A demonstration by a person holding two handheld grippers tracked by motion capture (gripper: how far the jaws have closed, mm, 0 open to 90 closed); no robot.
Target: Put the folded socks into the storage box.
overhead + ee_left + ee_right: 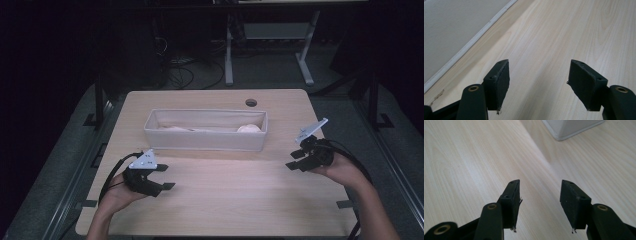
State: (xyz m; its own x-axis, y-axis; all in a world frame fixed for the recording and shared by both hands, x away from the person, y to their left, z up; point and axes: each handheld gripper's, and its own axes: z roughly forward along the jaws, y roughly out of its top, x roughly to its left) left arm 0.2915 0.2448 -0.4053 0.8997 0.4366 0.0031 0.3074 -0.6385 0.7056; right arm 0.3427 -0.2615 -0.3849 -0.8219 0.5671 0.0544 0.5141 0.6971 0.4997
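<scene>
Bin [205, 140] lies lengthwise across table [225, 205]; both grippers [162, 176] [296, 160] have jaws apart, empty.

A: The bench [210, 185] is pale wood with fine lengthwise grain. The bin [205, 140]?

B: Off-white, with something cream [248, 128] inside. The left gripper [165, 176] and right gripper [295, 160] are black, each topped by a grey plate.

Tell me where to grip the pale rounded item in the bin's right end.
Come from above with the right gripper, jaws open: the bin walls block any side approach. Pinch the pale rounded item across its domed top; its exact shape is hard to tell.
</scene>
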